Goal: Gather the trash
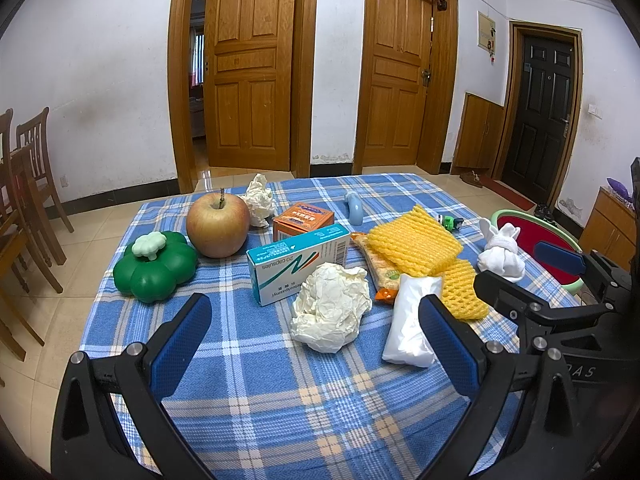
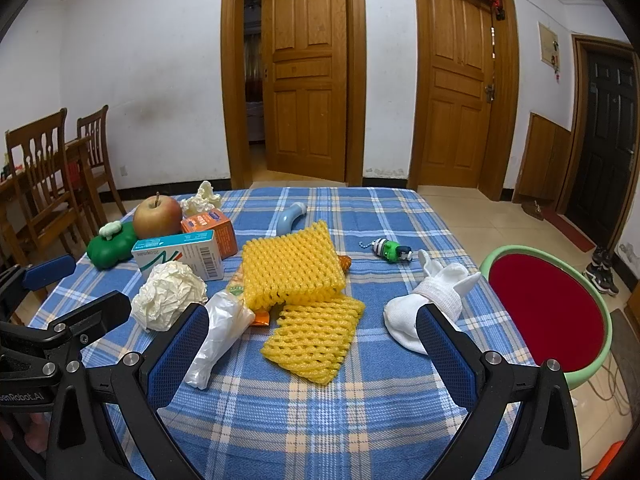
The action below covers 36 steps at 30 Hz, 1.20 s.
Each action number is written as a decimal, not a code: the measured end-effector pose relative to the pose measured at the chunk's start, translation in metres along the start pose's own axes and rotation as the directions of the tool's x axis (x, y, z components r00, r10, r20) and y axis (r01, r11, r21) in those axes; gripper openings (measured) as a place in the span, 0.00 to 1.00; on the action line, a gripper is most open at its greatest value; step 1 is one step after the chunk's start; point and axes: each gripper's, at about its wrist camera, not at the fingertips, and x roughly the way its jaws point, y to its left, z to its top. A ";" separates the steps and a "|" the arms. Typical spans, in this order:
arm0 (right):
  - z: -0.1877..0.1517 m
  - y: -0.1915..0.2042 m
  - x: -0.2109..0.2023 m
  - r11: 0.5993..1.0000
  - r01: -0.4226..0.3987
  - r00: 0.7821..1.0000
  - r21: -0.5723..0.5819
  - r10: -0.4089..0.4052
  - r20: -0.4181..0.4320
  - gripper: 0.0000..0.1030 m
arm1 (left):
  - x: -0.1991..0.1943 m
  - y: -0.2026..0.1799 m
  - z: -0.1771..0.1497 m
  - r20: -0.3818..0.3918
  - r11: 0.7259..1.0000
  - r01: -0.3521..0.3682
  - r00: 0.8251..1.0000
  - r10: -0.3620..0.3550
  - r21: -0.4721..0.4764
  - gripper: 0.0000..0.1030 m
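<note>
Both grippers, left (image 1: 316,316) and right (image 2: 312,324), hover low over the table, jaws wide apart, nothing held. Paper wad (image 1: 330,312) sits between left's fingers; foam net (image 2: 314,342) between right's.

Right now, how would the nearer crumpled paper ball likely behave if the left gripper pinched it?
The crumpled paper ball looks loosely wadded, so it would probably crush inward and weigh little. Its creased, matte surface should grip well. The left gripper stands open around it.
</note>
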 end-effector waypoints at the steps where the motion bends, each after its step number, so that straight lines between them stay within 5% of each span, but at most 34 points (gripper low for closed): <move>1: 0.001 0.000 -0.001 1.000 0.000 1.000 0.000 0.000 -0.001 1.00 | 0.000 0.000 0.000 0.000 1.000 0.001 1.000 -0.001 -0.001 0.98; 36: 0.000 0.002 -0.001 1.000 0.001 1.000 -0.001 -0.001 -0.003 1.00 | 0.001 0.001 -0.002 0.001 1.000 -0.002 1.000 0.002 -0.001 0.98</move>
